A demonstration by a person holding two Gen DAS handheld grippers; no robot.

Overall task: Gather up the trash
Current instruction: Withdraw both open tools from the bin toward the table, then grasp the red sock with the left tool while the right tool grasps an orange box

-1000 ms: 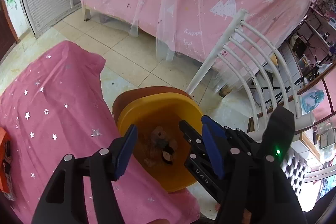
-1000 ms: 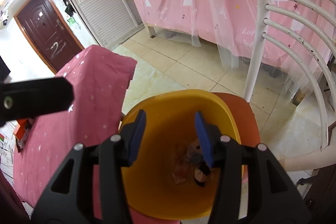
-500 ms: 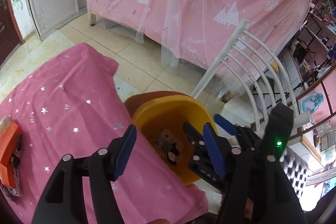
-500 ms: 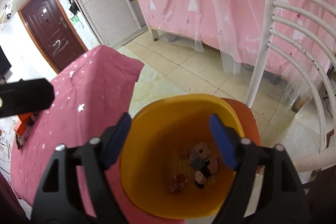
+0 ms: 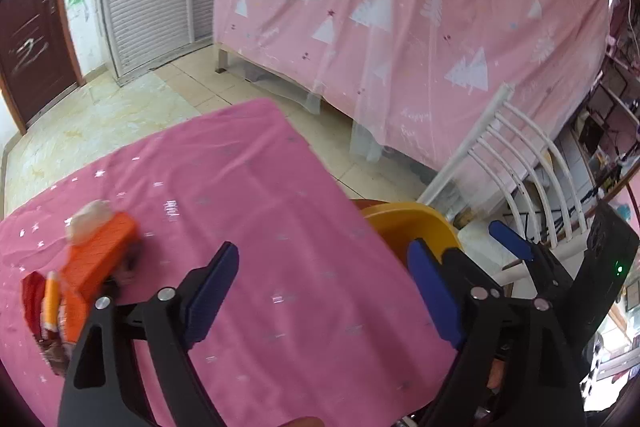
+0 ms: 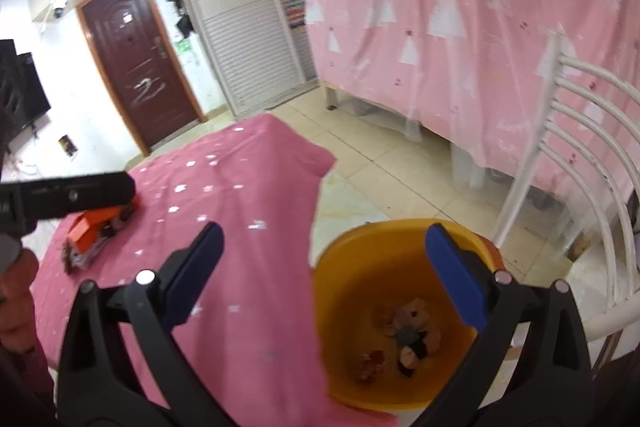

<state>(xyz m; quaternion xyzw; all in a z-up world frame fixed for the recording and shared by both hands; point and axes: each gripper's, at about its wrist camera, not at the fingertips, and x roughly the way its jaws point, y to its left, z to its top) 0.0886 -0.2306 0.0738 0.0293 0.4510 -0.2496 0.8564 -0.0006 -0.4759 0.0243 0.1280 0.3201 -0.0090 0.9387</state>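
Observation:
An orange bin [image 6: 360, 291] stands on a chair seat at the right end of the pink-clothed table [image 6: 248, 227], with several scraps of trash [image 6: 408, 331] in its bottom. Its rim shows in the left wrist view [image 5: 416, 223]. My right gripper [image 6: 328, 267] is open and empty above the bin's left rim. My left gripper [image 5: 324, 287] is open and empty over the cloth [image 5: 260, 207]. An orange box [image 5: 96, 259] with a white crumpled wad [image 5: 88, 219] and red wrappers [image 5: 34, 299] lies at the left; the box also shows in the right wrist view [image 6: 96, 227].
A white slatted chair back [image 6: 576, 163] rises right of the bin. A bed draped in pink tree-print cloth [image 5: 400, 27] stands behind. The tiled floor [image 6: 380, 163], a louvred white door [image 6: 240, 27] and a brown door [image 6: 136, 59] lie beyond. The left gripper's body [image 6: 64, 195] crosses the right view.
Both grippers have swung left, away from the bin and toward the table. The right gripper has opened wide. The orange box and trash pile have come into view at the left.

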